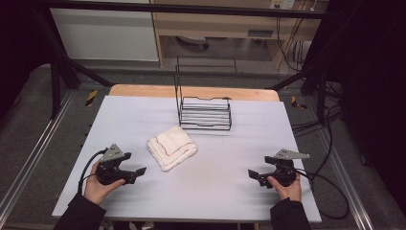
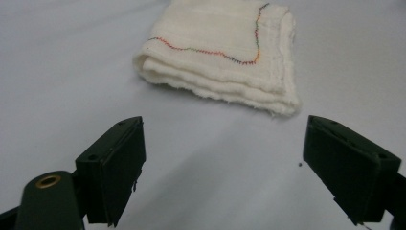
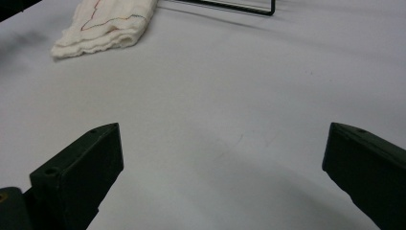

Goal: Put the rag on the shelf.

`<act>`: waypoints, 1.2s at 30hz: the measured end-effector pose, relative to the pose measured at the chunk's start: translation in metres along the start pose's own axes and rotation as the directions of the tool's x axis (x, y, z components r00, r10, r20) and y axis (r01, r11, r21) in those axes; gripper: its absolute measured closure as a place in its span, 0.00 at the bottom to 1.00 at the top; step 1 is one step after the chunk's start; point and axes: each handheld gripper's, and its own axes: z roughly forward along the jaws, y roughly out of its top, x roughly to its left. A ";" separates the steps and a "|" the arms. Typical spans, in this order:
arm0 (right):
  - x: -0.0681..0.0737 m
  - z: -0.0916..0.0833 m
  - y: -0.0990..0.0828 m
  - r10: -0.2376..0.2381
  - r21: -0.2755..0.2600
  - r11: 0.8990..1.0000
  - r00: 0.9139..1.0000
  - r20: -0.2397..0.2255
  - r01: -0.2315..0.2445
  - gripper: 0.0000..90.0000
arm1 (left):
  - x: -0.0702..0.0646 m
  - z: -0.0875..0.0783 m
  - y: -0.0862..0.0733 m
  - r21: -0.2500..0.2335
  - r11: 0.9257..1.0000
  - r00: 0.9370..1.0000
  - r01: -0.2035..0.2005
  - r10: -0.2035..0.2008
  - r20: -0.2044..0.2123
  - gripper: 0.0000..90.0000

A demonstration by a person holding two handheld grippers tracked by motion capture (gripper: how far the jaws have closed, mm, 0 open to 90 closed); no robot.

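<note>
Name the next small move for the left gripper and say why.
Probably ease the left gripper forward to the folded white cloth. Its jaws stand open with nothing between them, and the cloth lies just ahead on the table, untouched. The right gripper is farther off.

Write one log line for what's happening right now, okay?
left gripper: open, aimed at folded cloth, apart | right gripper: open, nothing between jaws | cloth: flat on table | wire rack: behind cloth

Both claws black: left claw (image 1: 139,172) lower left, right claw (image 1: 253,175) lower right, each with grey triangular plate, black cable; dark sleeves.
</note>
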 end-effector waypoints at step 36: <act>0.000 0.001 0.000 -0.008 0.009 1.000 1.000 0.003 0.008 0.01 | -0.053 0.087 0.041 0.162 0.974 0.988 -0.157 0.157 0.011 0.57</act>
